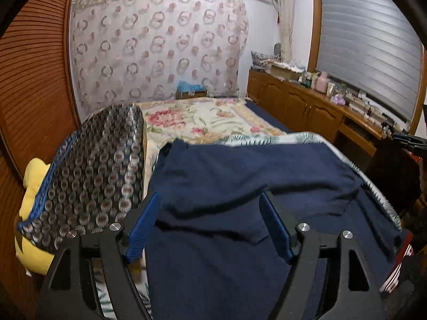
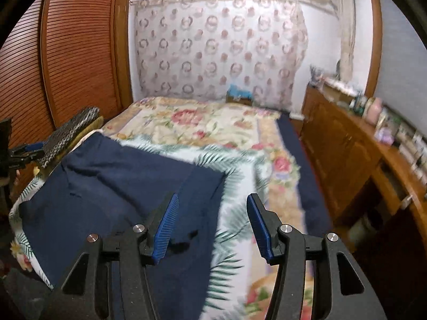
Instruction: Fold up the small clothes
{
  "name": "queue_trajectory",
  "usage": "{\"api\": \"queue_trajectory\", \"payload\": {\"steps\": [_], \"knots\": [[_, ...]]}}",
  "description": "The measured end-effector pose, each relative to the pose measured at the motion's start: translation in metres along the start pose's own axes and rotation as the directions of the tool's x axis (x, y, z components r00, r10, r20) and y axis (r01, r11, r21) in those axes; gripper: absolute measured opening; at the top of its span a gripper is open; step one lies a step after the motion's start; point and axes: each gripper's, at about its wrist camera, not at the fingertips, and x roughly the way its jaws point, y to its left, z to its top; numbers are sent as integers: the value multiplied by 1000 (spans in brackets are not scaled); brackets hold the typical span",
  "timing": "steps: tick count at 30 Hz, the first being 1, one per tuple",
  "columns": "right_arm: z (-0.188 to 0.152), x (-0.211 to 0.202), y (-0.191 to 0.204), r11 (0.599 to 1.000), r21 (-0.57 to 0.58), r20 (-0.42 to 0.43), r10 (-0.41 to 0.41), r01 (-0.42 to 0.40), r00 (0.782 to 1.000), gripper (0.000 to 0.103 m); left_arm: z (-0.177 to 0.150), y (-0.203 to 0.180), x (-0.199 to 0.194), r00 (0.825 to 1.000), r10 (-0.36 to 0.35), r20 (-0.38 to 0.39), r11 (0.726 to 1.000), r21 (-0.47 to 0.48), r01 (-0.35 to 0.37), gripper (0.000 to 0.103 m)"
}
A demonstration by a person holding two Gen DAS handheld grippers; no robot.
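Left gripper (image 1: pixel 210 208): jaws wide apart, holding nothing, poised over the navy garment (image 1: pixel 240 186). Right gripper (image 2: pixel 212 210): jaws spread wide, empty, at the garment's right edge above the leaf-print cloth (image 2: pixel 234 176). The garment lies spread on that cloth on the bed (image 2: pixel 202 122), beside a patterned cushion (image 1: pixel 93 170).

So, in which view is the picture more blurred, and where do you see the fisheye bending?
The right wrist view is more blurred: the wooden cabinet and the leaf-print cover smear, while its fingers stay sharp. The left wrist view is sharper; only the patterned cushion looks slightly soft. In both views the louvred wardrobe curves strongly near the dark round edge.
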Motion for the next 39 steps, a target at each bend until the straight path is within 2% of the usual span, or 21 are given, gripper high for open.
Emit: {"api": "queue_trajectory", "payload": {"steps": [7, 12, 19, 24, 28, 33, 35, 39], "knots": [[-5, 54, -5, 994, 74, -70, 90, -85, 993, 55, -24, -7, 18, 998, 11, -65, 1000, 2, -11, 77], [-2, 88, -16, 992, 101, -150, 87, -72, 985, 55, -31, -12, 22, 997, 9, -79, 1000, -6, -10, 77], [1, 100, -30, 994, 97, -198, 71, -53, 978, 55, -33, -9, 30, 995, 25, -92, 999, -28, -28, 77], [2, 98, -34, 996, 78, -193, 58, -44, 979, 55, -29, -5, 44, 992, 40, -120, 999, -27, -44, 61], [-1, 103, -32, 997, 68, -193, 51, -39, 980, 55, -20, 0, 54, 988, 84, -133, 996, -14, -86, 59], [-11, 119, -20, 998, 51, -195, 37, -28, 980, 56, -5, 5, 63, 979, 143, -143, 990, 34, -139, 49], [-18, 138, -9, 999, 44, -196, 31, -23, 980, 56, 1, 9, 69, 972, 168, -162, 985, 52, -162, 45], [-22, 140, -9, 999, 38, -196, 28, -20, 980, 56, 6, 12, 80, 959, 207, -194, 977, 99, -191, 43]]}}
